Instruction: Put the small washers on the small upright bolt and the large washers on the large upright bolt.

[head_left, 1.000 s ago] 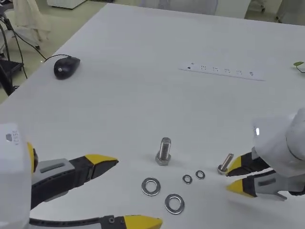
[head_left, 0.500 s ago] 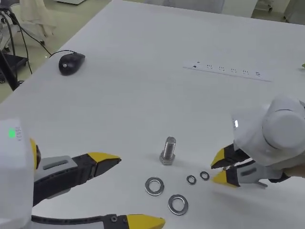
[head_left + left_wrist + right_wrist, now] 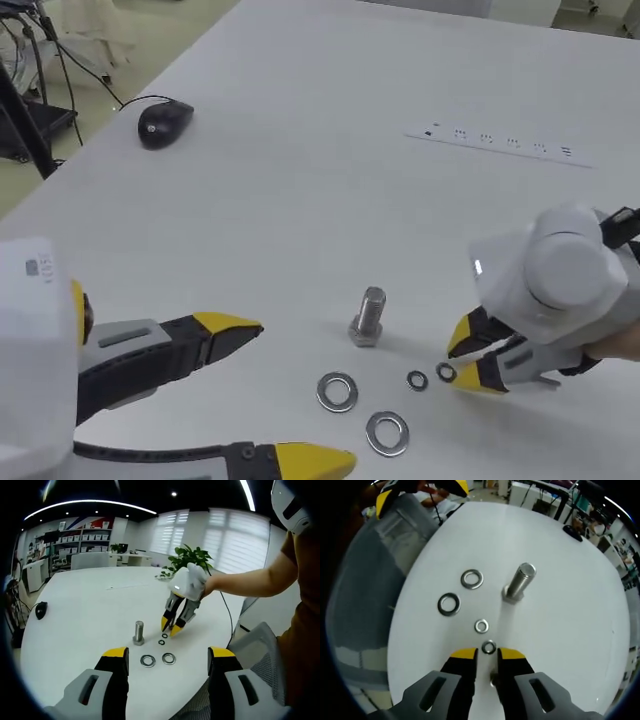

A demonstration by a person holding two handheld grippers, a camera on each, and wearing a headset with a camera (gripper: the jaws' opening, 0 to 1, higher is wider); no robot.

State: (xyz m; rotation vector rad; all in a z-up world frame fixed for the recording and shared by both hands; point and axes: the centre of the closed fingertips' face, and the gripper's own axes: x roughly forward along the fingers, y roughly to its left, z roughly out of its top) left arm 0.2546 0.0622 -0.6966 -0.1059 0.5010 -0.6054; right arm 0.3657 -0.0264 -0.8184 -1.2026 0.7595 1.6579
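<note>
hovering right tongs (image 3: 488,654) at small washer (image 3: 489,647), possibly touching, left tongs (image 3: 168,653) spread

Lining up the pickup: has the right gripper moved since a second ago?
Yes: the right gripper moved toward the large bolt, tips now beside a small washer.

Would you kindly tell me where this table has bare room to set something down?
Free: the broad stretch between mouse and power strip, beyond the upright bolt. Crowded: the near edge, where washers lie between left tool and right tool.
</note>
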